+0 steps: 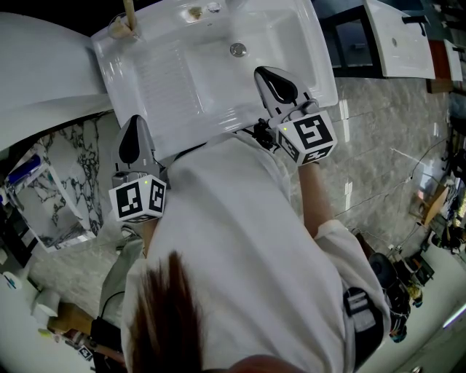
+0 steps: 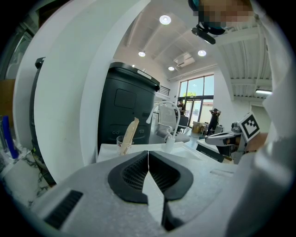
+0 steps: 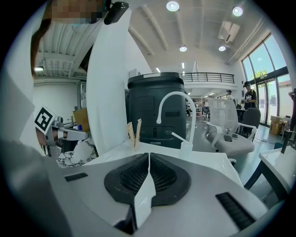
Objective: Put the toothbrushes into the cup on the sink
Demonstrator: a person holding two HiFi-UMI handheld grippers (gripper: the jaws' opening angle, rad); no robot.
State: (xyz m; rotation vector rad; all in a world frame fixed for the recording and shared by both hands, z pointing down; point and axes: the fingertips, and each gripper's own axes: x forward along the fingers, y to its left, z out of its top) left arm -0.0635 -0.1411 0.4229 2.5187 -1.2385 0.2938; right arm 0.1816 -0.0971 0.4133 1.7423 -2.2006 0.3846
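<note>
Left gripper view shows the left claw (image 2: 148, 157) closed on nothing, its ribbed pads pressed together. The right claw (image 3: 149, 159) is likewise shut and empty in the right gripper view. Both hover by the near rim of the white sink (image 1: 167, 80). Beyond them, at the upper left of the head view, the clear cup (image 1: 119, 29) stands on the sink's corner with the pale, wood-coloured toothbrushes (image 1: 129, 13) upright inside. They look light, stiff and slim, likely best pinched mid-handle; the cup could tip easily.
</note>
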